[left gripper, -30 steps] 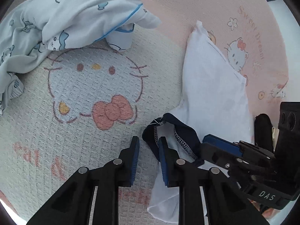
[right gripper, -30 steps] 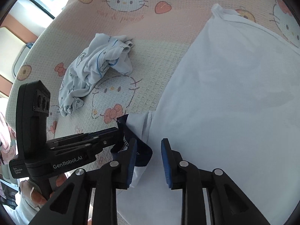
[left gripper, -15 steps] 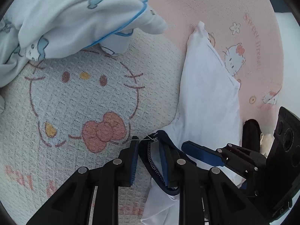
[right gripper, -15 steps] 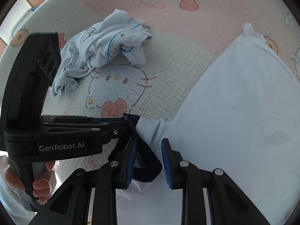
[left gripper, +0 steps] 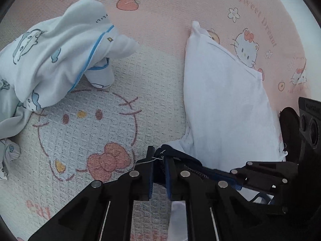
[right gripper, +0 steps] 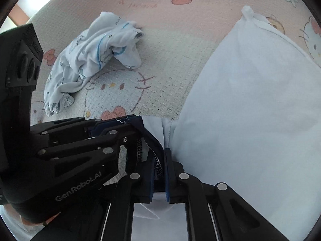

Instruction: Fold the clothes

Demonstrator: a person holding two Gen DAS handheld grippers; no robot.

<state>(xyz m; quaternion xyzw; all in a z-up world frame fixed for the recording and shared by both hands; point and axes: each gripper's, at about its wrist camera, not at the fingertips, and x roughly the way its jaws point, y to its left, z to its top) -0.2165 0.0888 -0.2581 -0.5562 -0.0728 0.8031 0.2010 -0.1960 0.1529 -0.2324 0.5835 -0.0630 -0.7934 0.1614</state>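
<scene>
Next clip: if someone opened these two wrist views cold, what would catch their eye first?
Both grippers, the left gripper and the right gripper, have just closed side by side on the navy collar of a white shirt, which spreads away to the right. Beyond them, to the left, a crumpled white garment with blue cartoon print lies on the pink-and-cream cartoon-cat blanket.

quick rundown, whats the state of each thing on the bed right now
white shirt with navy collar: spread flat on the bed, collar lifted off it
navy collar: pinched at two spots, stretched between the tongs
left tongs: just closed, shut on the collar
right tongs: just closed, shut on the collar
pale blue printed garment: crumpled, unfolded, lying apart
pink cartoon-print bed cover: spread flat
</scene>
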